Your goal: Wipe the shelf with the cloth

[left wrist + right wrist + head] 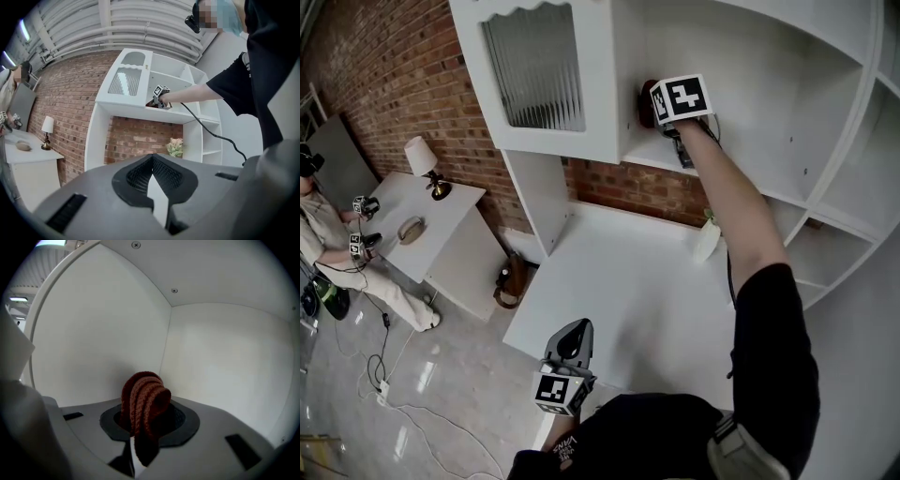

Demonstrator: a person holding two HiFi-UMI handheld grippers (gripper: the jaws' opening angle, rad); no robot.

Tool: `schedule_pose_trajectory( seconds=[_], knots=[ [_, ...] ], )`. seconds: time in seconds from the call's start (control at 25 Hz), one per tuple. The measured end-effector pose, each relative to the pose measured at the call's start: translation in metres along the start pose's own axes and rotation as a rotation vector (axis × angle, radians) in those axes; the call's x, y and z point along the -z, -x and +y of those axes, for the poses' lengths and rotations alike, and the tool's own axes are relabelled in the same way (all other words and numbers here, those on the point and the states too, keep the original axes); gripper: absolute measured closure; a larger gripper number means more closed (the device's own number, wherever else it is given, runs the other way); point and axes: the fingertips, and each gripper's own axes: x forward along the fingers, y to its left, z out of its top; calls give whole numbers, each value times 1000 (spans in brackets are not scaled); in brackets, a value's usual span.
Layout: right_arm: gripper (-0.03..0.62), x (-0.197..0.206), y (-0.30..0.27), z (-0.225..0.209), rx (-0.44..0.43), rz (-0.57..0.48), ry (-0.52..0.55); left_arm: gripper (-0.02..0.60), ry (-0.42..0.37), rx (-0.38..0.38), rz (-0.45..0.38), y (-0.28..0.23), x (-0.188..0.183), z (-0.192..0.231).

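Observation:
A folded red-brown knitted cloth [144, 401] is pinched in my right gripper [143, 427], whose jaws are shut on it. In the head view that right gripper [654, 105] reaches into an upper compartment of the white shelf unit [712, 56], with the cloth [648, 101] at the compartment's left wall, just above its board [652, 157]. The right gripper view faces the compartment's inner corner. My left gripper [572, 339] hangs low at the counter's front edge, jaws shut with nothing between them. In the left gripper view the left gripper [153, 176] looks up at the shelf unit [136, 108] and the right gripper [161, 95].
A ribbed-glass cabinet door [534, 70] stands left of the compartment. A small potted plant [708, 236] sits on the white counter [619, 291] under the shelves. A cable [211, 133] trails from the right arm. At far left, a person [328, 248] sits by a white table [417, 220] with a lamp [424, 164].

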Motion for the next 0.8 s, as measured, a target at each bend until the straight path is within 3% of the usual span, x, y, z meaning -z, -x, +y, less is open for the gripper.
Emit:
schedule_pose_trajectory(
  seconds=[0.2, 0.48, 0.8],
  knots=[
    [496, 5, -17, -5, 11, 61, 14, 574, -5, -7, 4, -4, 0, -5],
    [496, 16, -11, -24, 74, 138, 115, 574, -14, 25, 13, -6, -1, -13],
    [496, 35, 46, -104, 285, 228, 191, 574, -11, 126, 3, -14, -4, -33]
  ],
)
